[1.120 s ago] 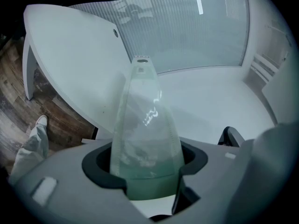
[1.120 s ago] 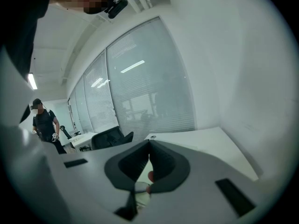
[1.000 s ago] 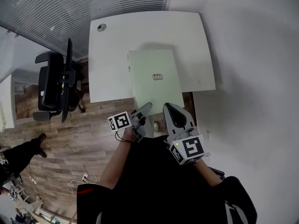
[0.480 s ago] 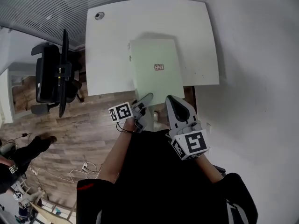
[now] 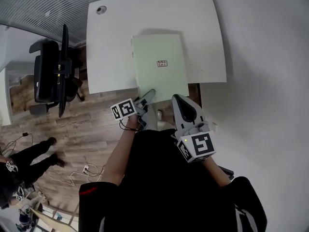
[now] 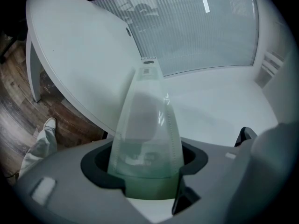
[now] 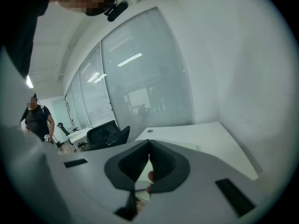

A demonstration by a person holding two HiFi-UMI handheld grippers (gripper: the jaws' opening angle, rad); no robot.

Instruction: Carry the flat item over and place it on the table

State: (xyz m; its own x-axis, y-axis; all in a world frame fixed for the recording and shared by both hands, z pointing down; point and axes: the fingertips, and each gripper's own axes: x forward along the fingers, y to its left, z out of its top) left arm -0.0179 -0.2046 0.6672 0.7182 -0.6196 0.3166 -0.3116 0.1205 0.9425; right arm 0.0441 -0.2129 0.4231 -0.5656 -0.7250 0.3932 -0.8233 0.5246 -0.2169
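1. Tabletop (image 5: 111, 47): the white tabletop lies straight ahead of the person. Its near edge runs just in front of both tools.

2. Flat item (image 5: 159, 79): the pale green panel, with a small label (image 5: 162, 64) near its middle, lies lengthwise over the tabletop. Most of it is already above the white surface. Only its near end overhangs the near edge, toward the person. The views do not show whether its underside rests on the tabletop or is just above it.

3. Left tool (image 5: 148, 95): the jaws stand wide, with the near end of the flat item between them. The left gripper view shows the item filling the gap, so this tool is judged to be pinching it.

4. Right tool (image 5: 177, 99): the jaw tips are pressed together beside the item's near right corner. No view confirms that they hold the item.

5. Task status:
- Carry: judged essentially complete, since the item is at its destination.
- Placement: judged unfinished. The item must settle fully on the tabletop, its overhanging end may need pushing further in, and the left tool has not yet let go.
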